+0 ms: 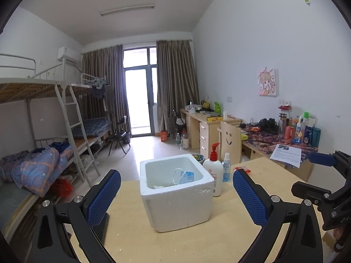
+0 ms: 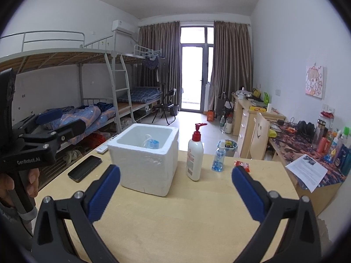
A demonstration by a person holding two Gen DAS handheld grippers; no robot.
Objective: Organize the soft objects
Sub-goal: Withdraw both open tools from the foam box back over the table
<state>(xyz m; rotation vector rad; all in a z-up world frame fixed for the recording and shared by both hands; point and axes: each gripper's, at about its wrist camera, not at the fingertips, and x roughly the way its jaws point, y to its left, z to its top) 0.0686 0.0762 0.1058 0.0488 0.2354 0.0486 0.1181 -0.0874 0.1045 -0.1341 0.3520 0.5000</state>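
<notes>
Foam box: white styrofoam box (image 1: 175, 197) sits on the wooden table (image 2: 186, 219), open top, just ahead of both grippers
Box contents: light blue soft pack with a white loop (image 1: 183, 176) lies inside near the far wall; something white sits low at the near wall, too hidden to name
Left gripper: left gripper (image 1: 176, 197) stands wide apart, nothing between its pads, box framed between them but untouched
Right gripper: right gripper (image 2: 175, 195) spread fully, empty, aimed at the table between box and pump bottle (image 2: 194, 153)
Left to sort: small red packet (image 2: 242, 166) on the far right of the table, probably the next soft item; it lies outside the box
Risk 1: reaching for the packet may clip the pump bottle or the small blue spray bottle (image 2: 219, 156), both upright and near each other; either would tip easily
Risk 2: foam box is light, a nudge from a finger would likely slide it toward the table edge
Risk 3: black phone (image 2: 84, 167) lies near the left edge, a left-hand sweep could knock it off
Count: 1 box, 2 bottles, 1 red packet, 1 phone, 2 grippers
</notes>
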